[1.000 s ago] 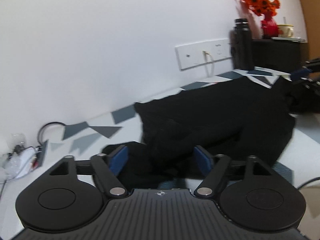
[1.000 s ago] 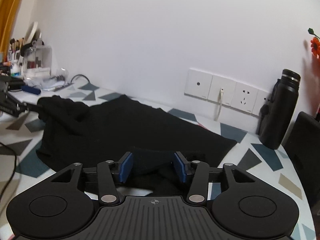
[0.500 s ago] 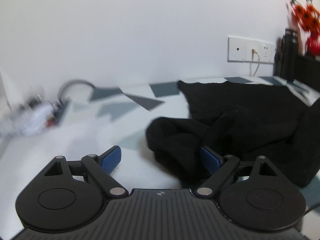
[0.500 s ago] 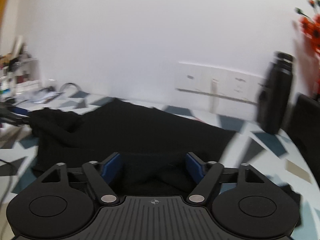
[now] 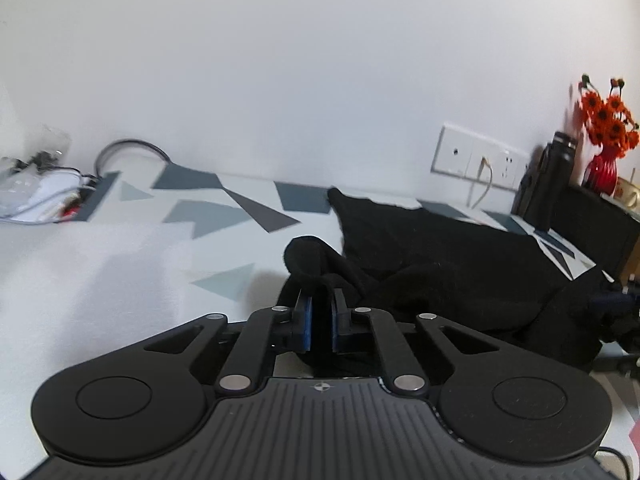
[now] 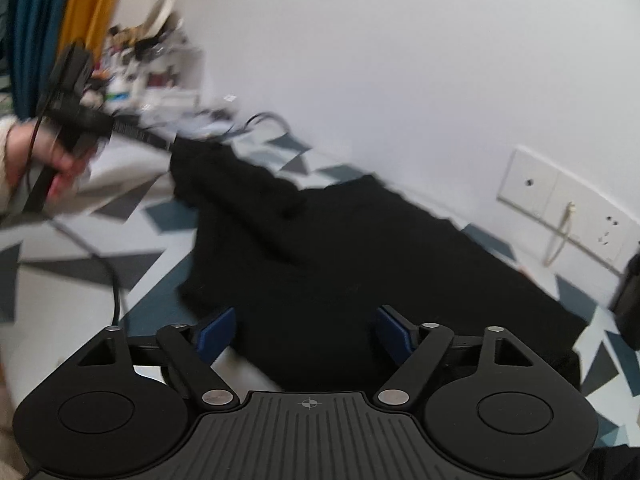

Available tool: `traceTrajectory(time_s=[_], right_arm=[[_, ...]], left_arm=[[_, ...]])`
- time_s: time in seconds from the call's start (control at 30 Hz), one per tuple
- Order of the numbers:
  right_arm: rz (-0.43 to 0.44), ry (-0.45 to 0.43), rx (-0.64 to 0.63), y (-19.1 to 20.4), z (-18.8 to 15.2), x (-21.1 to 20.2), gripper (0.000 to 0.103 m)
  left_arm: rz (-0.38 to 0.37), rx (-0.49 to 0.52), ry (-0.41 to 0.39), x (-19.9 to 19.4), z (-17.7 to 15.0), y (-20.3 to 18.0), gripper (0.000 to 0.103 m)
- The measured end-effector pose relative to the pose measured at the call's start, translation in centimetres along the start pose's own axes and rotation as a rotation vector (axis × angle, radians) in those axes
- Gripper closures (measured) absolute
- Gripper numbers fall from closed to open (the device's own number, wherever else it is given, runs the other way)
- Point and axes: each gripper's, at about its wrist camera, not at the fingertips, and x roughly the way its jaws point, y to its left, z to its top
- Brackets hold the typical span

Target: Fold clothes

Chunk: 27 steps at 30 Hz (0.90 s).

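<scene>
Broadly, the worktop [image 5: 120,264], white with grey and blue triangles, runs along a white wall and carries everything shown. Spread across its middle toward the wall edge lies the black garment [image 6: 360,248], flat over most of its area, with one end drawn up toward the worktop's left end. The left tool [image 5: 321,320] has its blue pads pressed together on a bunched fold of that garment [image 5: 420,264], presumably so the cloth can be lifted and carried over the flat part. A hand [image 6: 44,168] grips this tool's handle in the right wrist view, though motion blur hides detail. The right tool [image 6: 308,332] hangs over the garment's near edge with pads spread wide and nothing between them, likely ready for a fresh grasp. A black bottle [image 5: 550,176] and red vase [image 5: 602,168] stand near the right end.
</scene>
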Motion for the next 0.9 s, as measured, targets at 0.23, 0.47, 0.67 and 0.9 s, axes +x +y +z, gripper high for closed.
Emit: traceTrajectory(time_s=[0.23, 0.47, 0.67, 0.9], right_arm=[[-0.024, 0.068, 0.09, -1.0, -1.3, 1.0, 0.058], [-0.016, -0.069, 0.268, -3.1, -1.0, -1.2, 0.099], [-0.093, -0.251, 0.392, -6.1, 0.2, -4.8, 0.101], [-0.166, -0.283, 0.452, -9.9, 1.8, -5.4, 0.101]], left_arm=[[0.043, -0.037, -0.091, -4.9, -0.4, 1.6, 0.094], [0.14, 0.102, -0.053, -6.3, -1.3, 0.9, 0.08], [0.081, 0.295, -0.085, -6.9, -0.9, -3.4, 0.039], [-0.166, 0.387, -0.024, -4.9, -0.2, -9.3, 0.026]])
